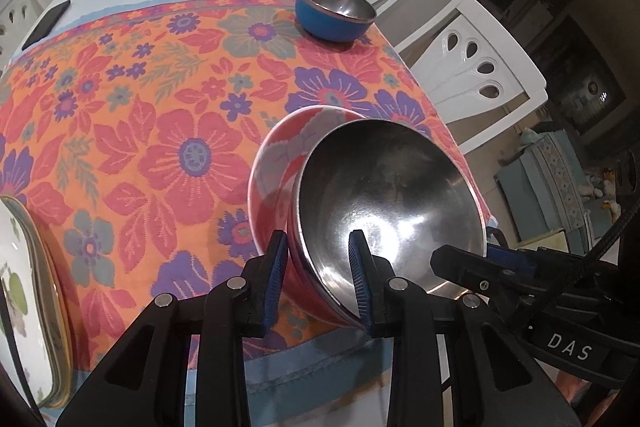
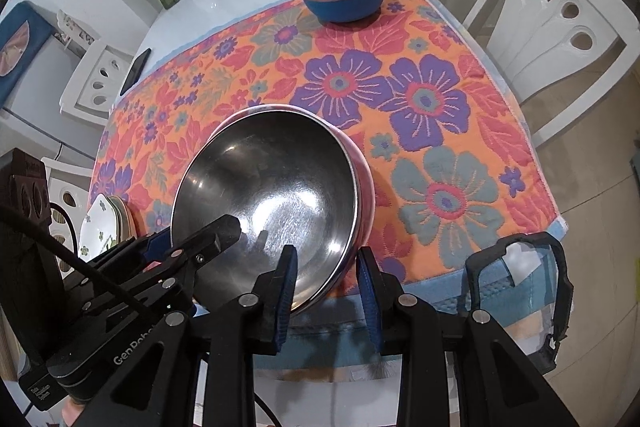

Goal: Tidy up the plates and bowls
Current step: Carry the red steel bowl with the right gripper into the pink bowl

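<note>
My left tongs are clamped on the near rim of the pink bowl, tilted over the tablecloth; blue bowl sits beyond it. Right view: my right tongs pinch that bowl's rim too; plates left of it.
</note>
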The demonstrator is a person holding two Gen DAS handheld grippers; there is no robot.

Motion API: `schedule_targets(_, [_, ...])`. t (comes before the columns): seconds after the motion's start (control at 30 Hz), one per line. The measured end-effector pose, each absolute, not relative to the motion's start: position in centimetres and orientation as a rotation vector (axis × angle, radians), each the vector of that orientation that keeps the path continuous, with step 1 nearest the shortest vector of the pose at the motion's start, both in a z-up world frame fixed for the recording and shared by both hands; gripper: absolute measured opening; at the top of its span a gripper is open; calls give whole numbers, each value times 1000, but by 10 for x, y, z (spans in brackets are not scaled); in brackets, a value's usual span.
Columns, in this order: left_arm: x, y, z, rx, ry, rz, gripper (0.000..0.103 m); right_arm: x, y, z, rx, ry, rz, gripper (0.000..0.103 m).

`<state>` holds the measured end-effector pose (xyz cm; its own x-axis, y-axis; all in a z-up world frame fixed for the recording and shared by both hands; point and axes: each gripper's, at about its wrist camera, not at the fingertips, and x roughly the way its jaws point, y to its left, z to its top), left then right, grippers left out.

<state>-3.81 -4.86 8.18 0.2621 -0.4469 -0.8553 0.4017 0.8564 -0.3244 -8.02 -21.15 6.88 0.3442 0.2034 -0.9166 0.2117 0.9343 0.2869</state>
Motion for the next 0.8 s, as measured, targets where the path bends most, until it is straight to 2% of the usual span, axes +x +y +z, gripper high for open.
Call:
schedule_targets(0.37, [-36,-40,88,-13,1156,-572,30,-76,-201,74,351,1221,42,29])
schedule_targets(0.8, [-43,-32,64,-68,1218,-558,31,-86,-197,59,361,1251,64,29])
